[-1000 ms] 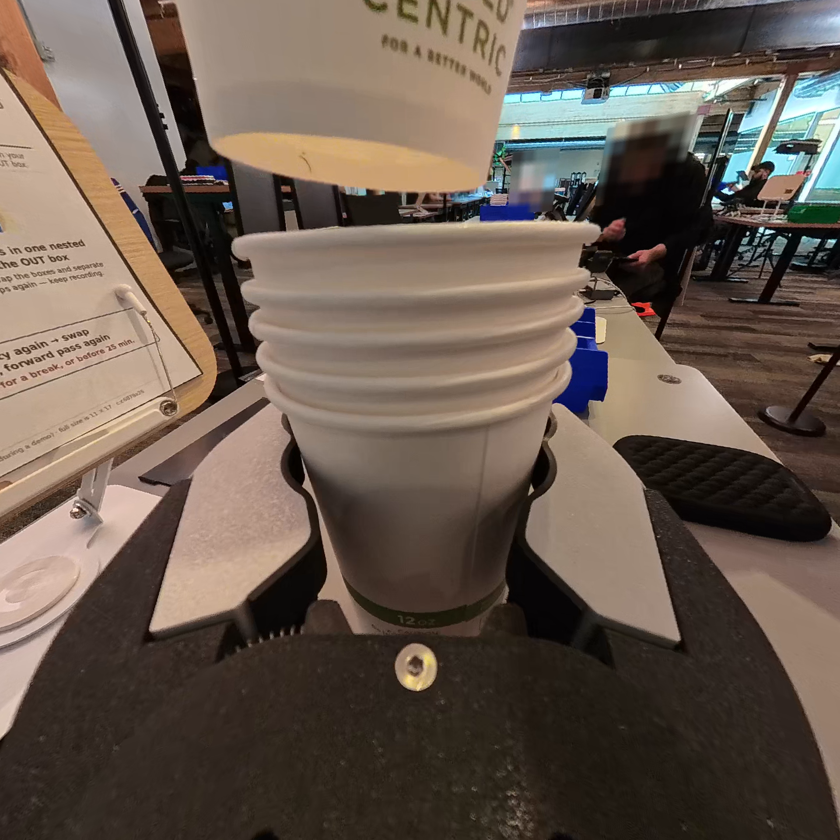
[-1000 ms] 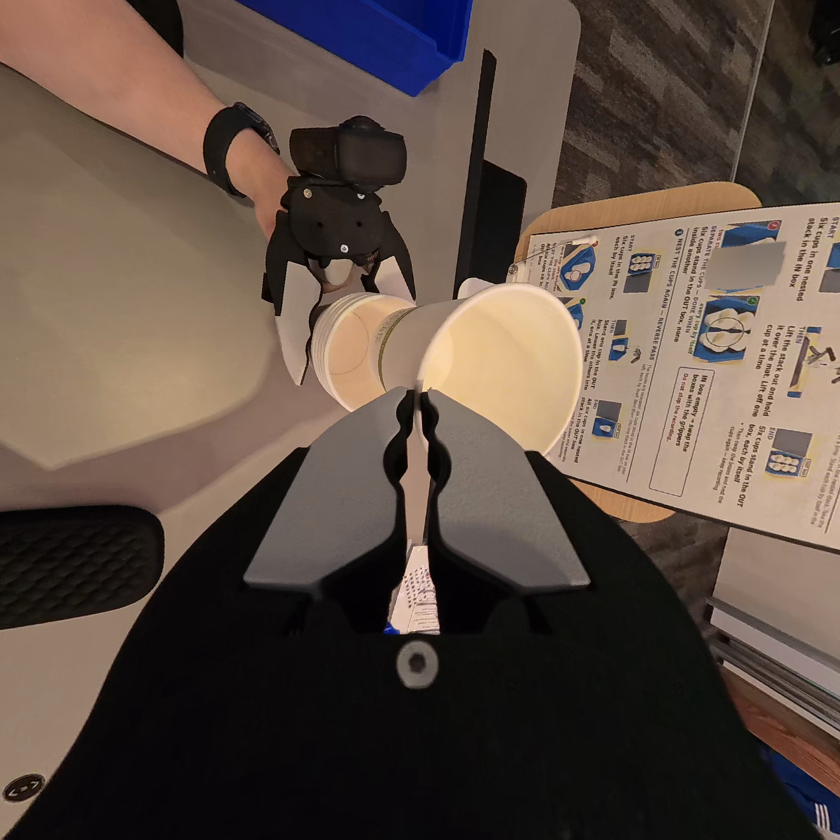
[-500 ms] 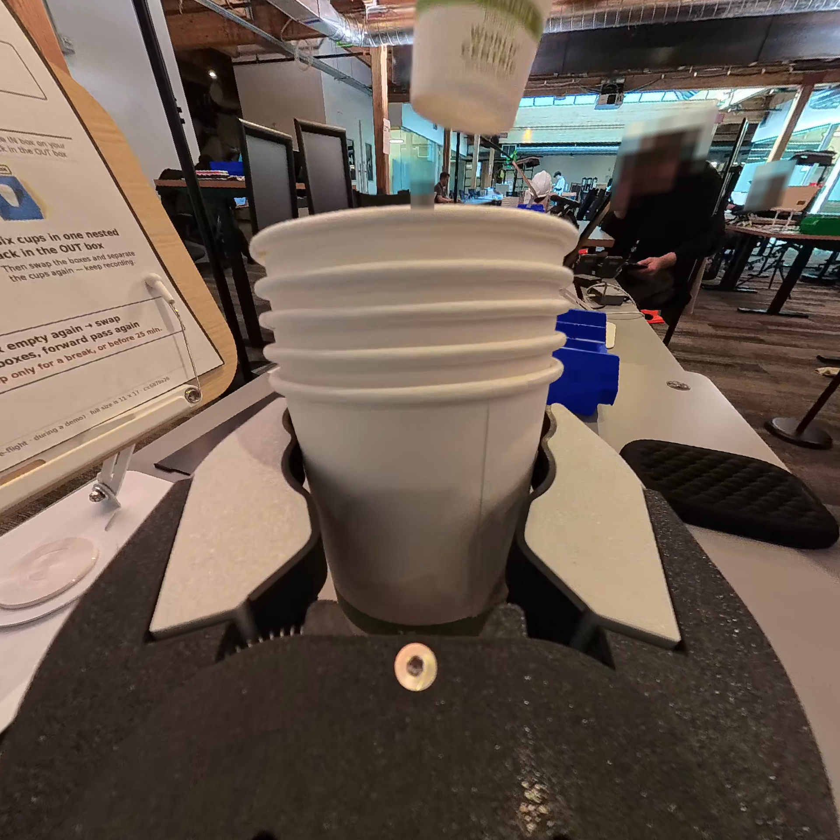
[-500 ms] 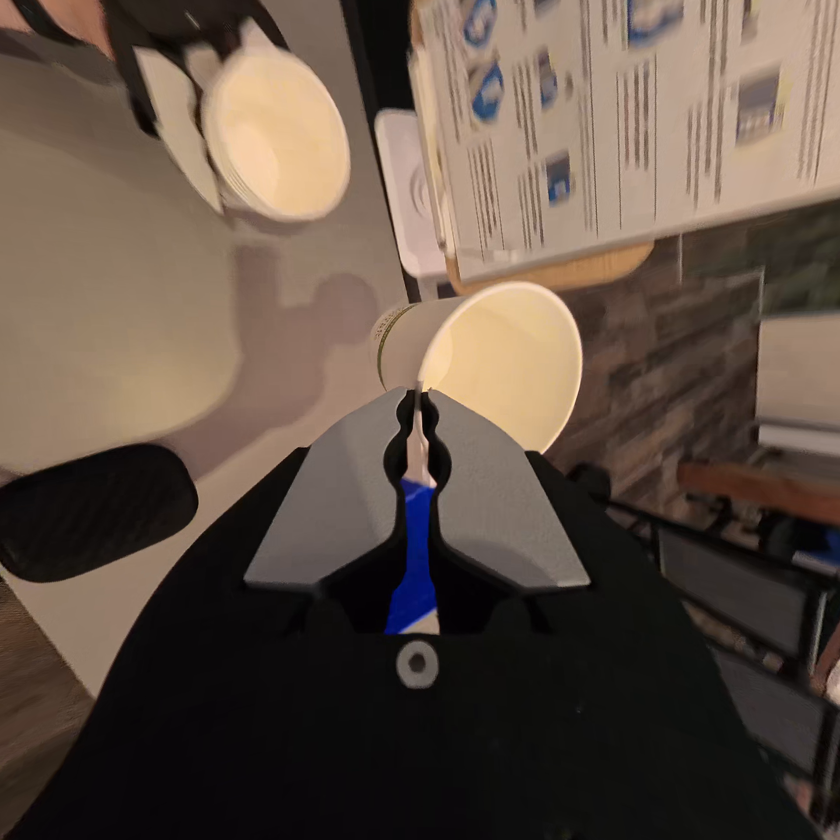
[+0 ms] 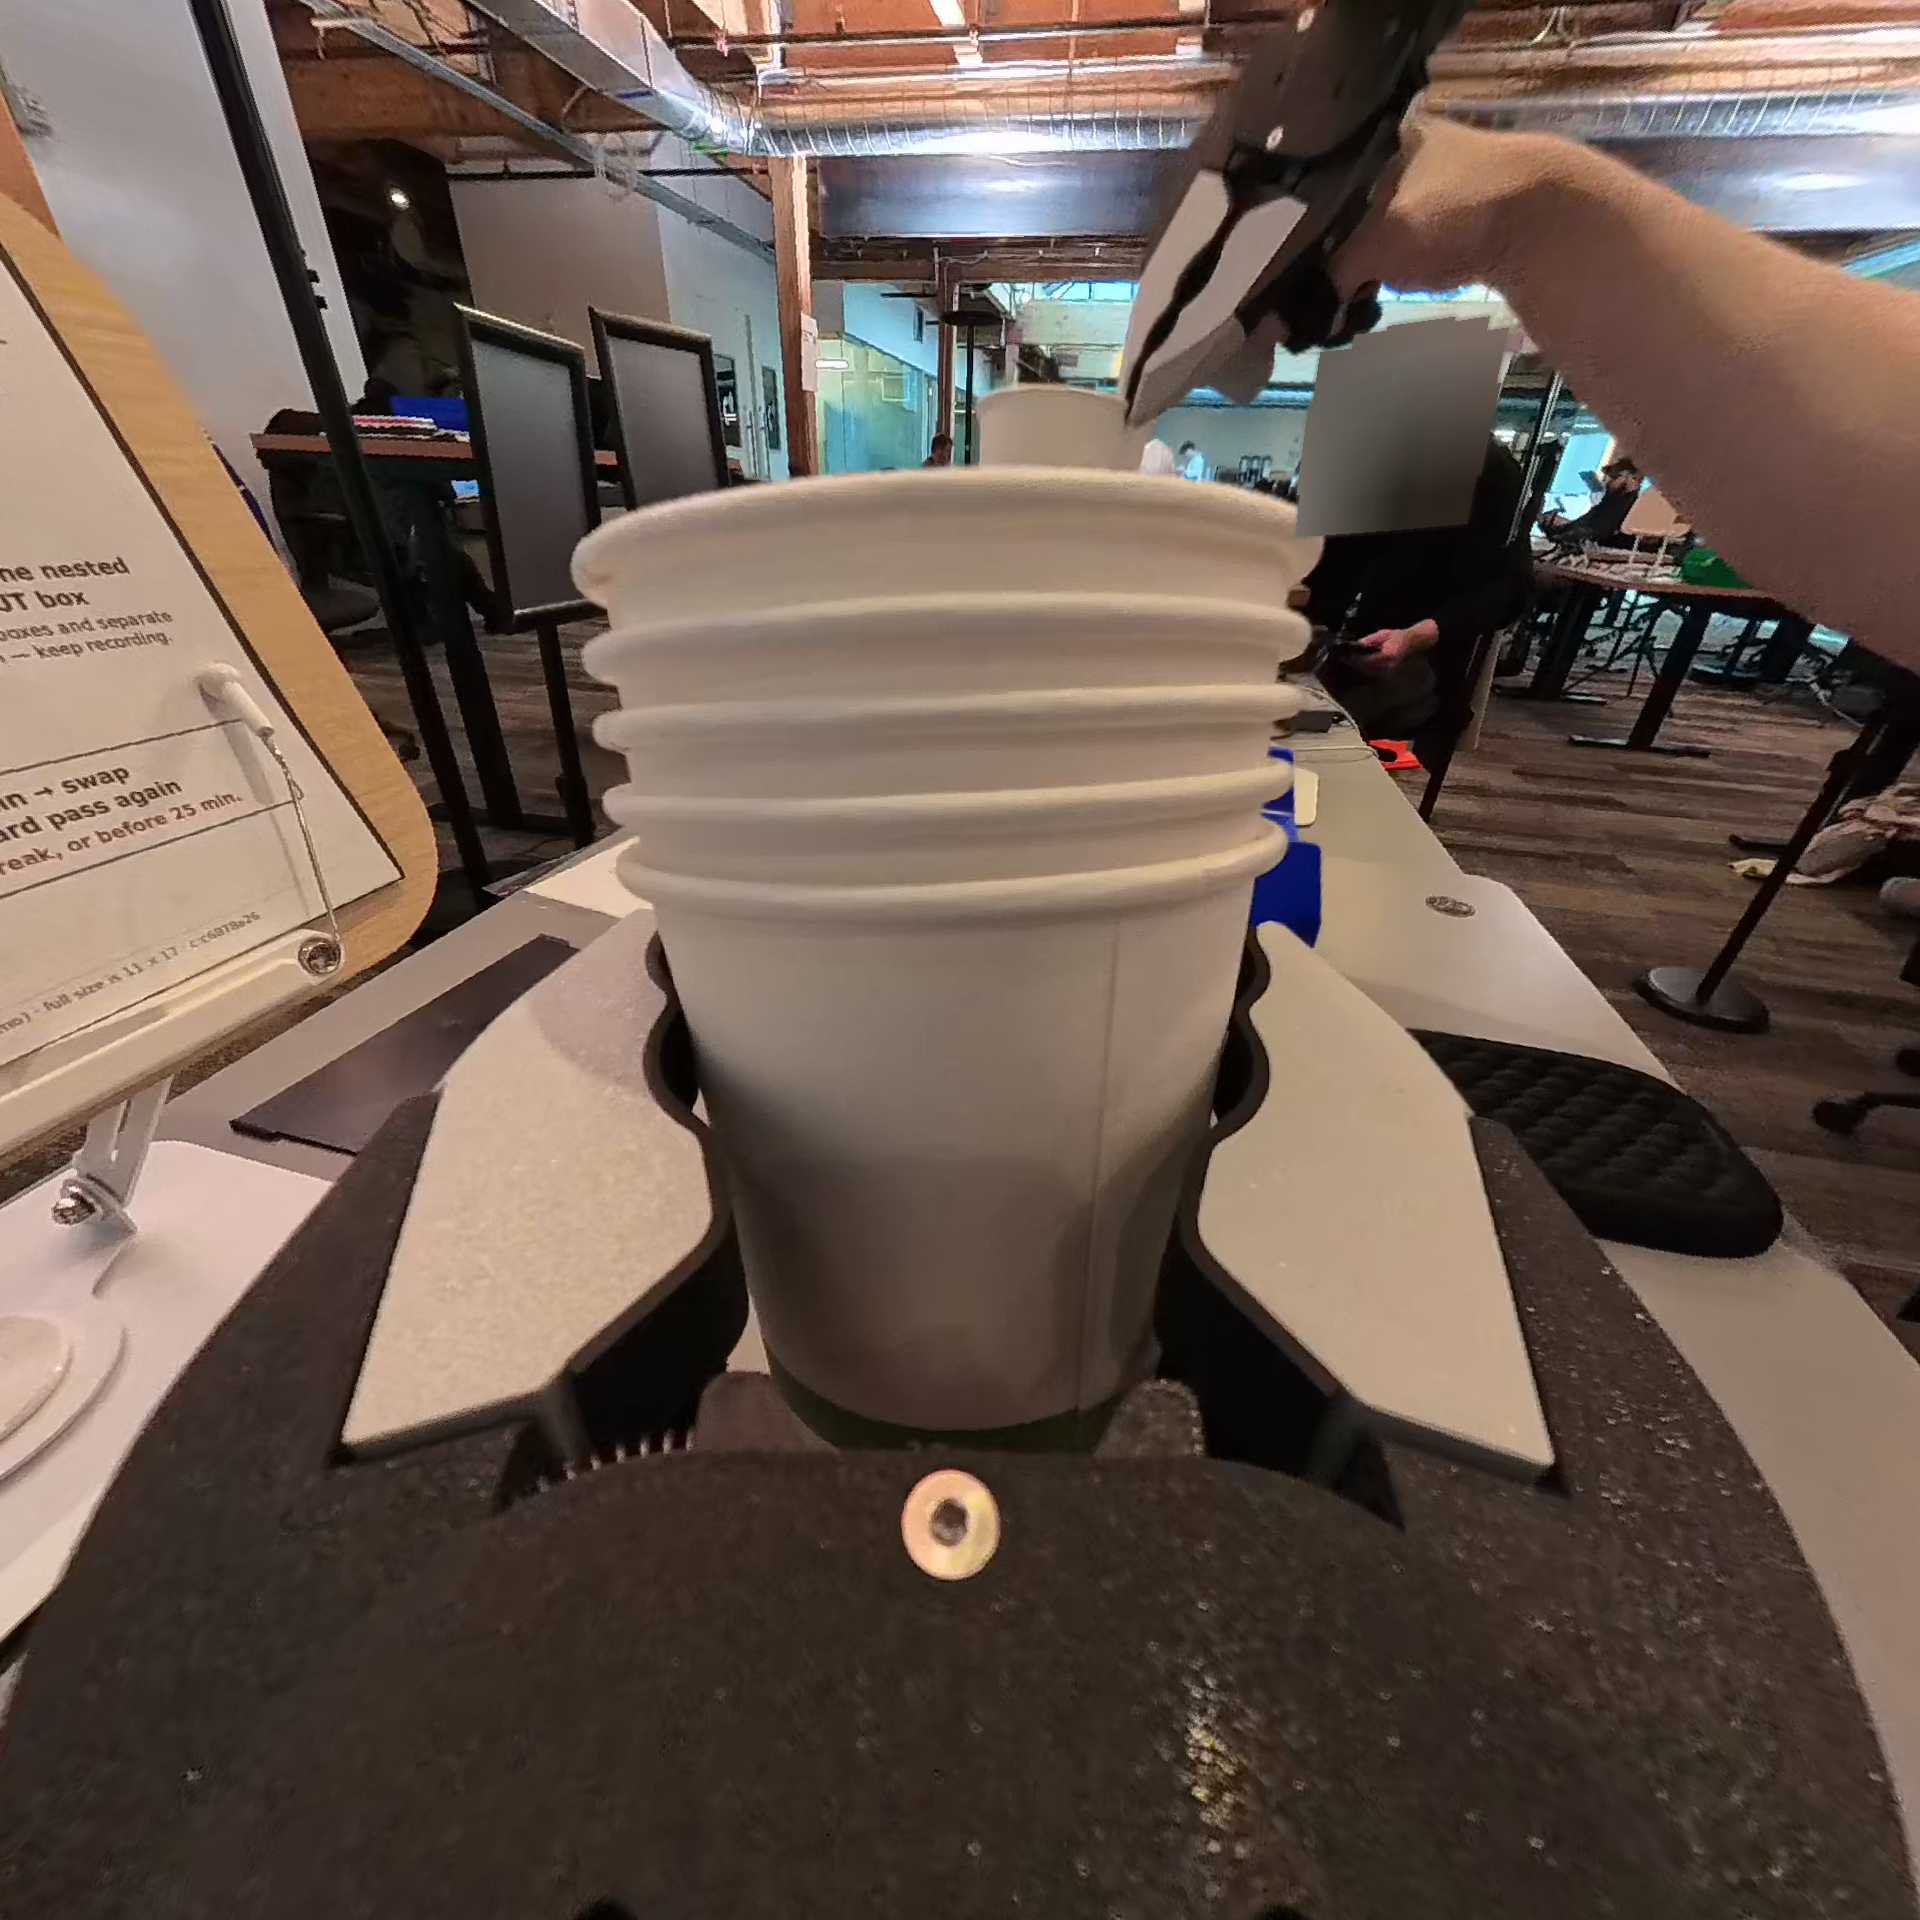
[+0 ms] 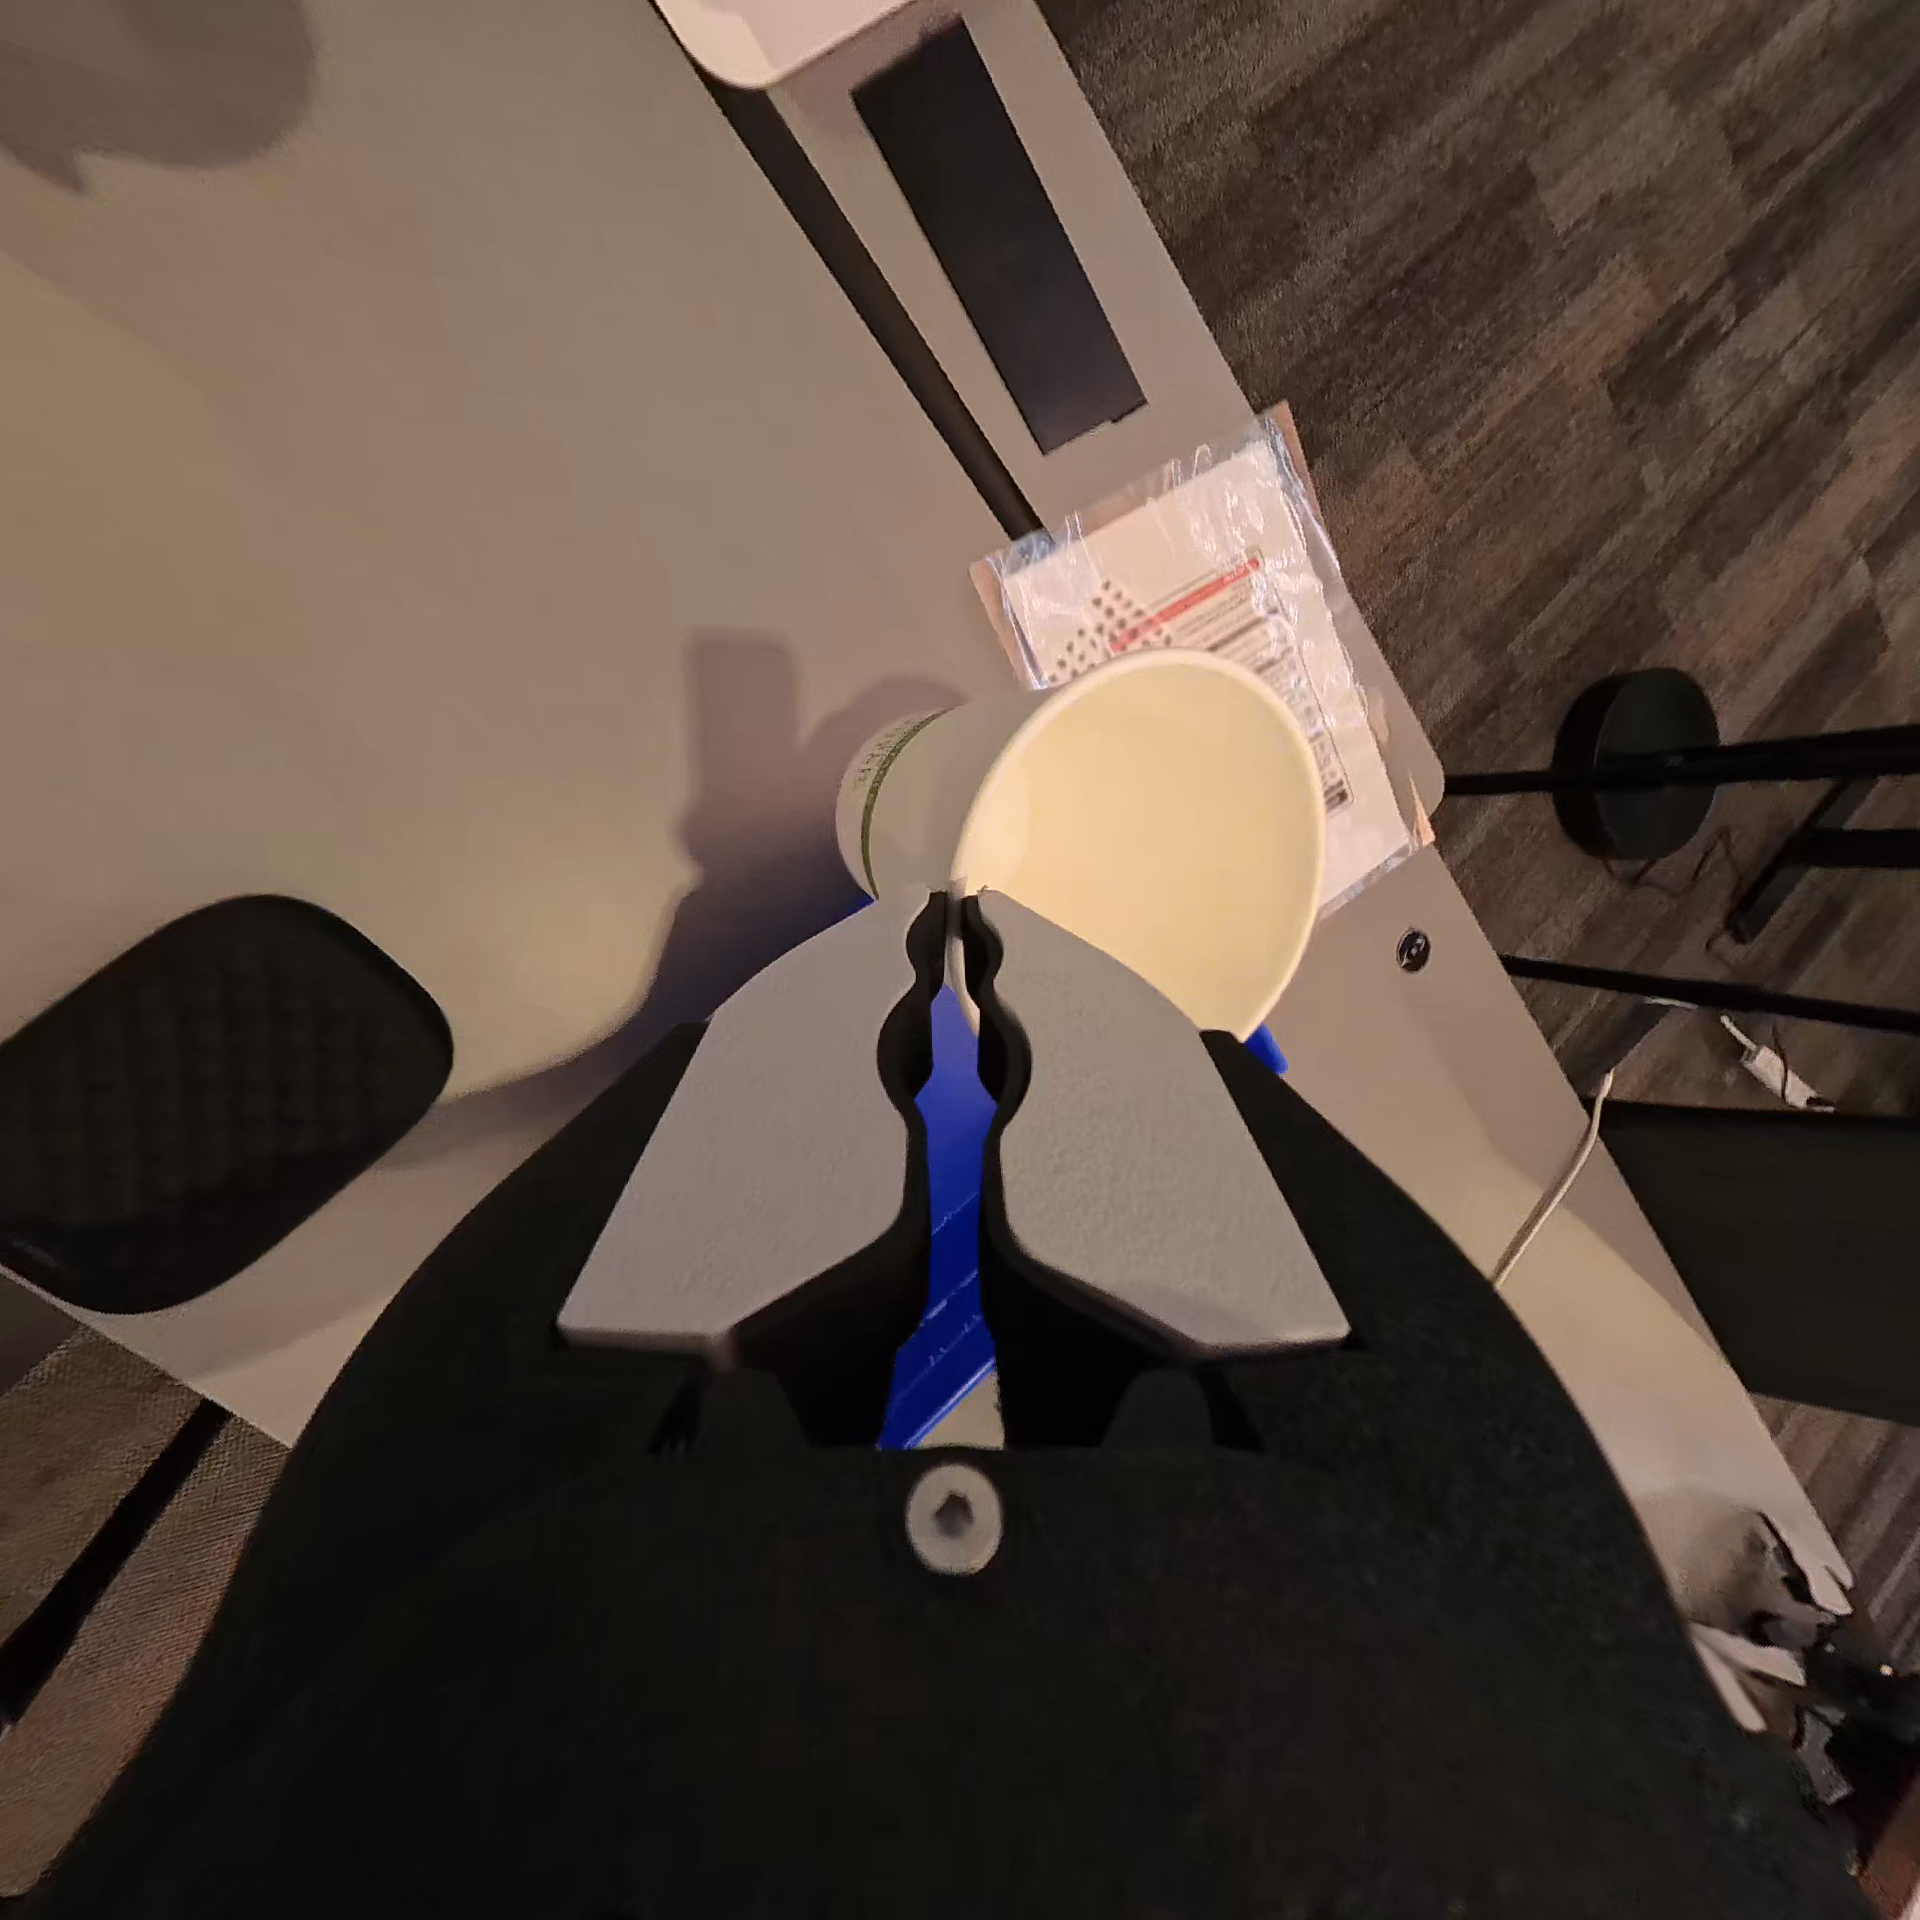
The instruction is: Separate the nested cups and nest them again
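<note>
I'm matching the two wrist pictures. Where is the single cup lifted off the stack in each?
Left wrist view: single cup upper middle, behind the stack, under the right claw.
Right wrist view: single cup centre, rim pinched.
Shared landmark: black pad.

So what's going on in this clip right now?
A person is splitting up a nest of paper cups with two tools. The left hand-held gripper is clamped around the stack of white cups, five rims showing. The right hand-held gripper pinches the rim of a single cup and holds it above the grey table, over a blue bin; it is not set down yet.
</note>
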Action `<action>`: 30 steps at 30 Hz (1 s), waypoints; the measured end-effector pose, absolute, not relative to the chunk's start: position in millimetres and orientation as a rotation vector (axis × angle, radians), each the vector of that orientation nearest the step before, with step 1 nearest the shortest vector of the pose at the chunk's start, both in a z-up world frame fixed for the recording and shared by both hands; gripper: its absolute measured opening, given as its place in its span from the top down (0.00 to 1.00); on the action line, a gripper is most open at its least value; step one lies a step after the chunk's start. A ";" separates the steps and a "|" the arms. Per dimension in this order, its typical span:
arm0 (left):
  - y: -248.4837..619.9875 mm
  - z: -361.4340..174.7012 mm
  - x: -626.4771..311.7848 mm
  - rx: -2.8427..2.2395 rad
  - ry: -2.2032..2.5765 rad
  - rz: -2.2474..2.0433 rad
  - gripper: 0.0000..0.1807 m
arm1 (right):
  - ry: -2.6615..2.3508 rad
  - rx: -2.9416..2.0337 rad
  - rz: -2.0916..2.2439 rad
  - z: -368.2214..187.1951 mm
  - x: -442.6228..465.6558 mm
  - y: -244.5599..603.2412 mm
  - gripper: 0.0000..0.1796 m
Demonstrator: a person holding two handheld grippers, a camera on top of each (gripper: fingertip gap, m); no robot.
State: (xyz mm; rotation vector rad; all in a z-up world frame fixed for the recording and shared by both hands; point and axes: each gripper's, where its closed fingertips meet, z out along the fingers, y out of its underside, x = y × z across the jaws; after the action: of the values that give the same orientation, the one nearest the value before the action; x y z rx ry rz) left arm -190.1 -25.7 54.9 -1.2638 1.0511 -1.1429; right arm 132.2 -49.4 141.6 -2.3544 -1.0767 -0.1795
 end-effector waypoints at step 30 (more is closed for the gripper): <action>-33.8 76.9 -201.5 -1.236 1.041 -1.198 0.45 | -0.621 -2.713 -0.416 -50.2 291.9 -18.0 0.99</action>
State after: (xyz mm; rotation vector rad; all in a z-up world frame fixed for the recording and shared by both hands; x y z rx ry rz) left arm -201.5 -33.8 76.9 -1.2355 1.0405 -1.1981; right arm 291.9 -18.0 -50.2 -2.7133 -0.6206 -0.4155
